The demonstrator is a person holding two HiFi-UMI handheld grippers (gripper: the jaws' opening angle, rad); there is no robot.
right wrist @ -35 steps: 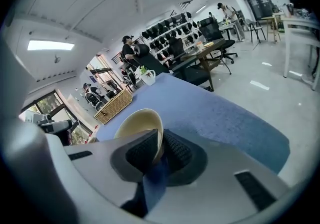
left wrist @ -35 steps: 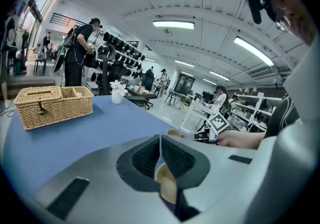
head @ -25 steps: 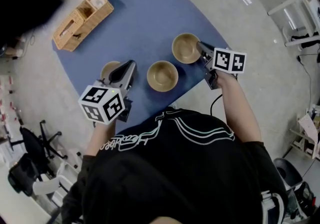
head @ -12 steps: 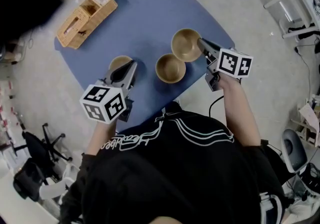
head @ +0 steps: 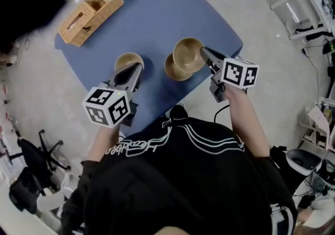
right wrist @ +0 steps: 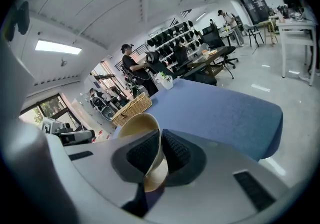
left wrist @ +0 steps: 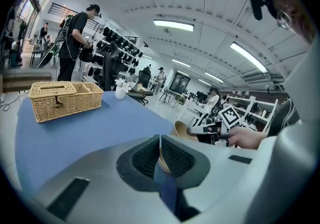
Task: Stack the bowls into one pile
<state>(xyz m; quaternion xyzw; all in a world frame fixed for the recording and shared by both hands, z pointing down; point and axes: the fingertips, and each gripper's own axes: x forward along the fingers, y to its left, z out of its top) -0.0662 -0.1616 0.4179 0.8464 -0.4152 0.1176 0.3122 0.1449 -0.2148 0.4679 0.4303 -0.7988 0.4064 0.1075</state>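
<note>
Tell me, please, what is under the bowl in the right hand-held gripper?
A second bowl stands on the blue table, partly under the held bowl. Only its near left part shows; the held bowl covers the rest, and whether they touch cannot be told.

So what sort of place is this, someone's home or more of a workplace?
Most likely a shared lab or workshop hall, not a home: long ceiling strip lights, racks of black gear along the wall, and rolling office chairs, with other people standing in the background.
</note>
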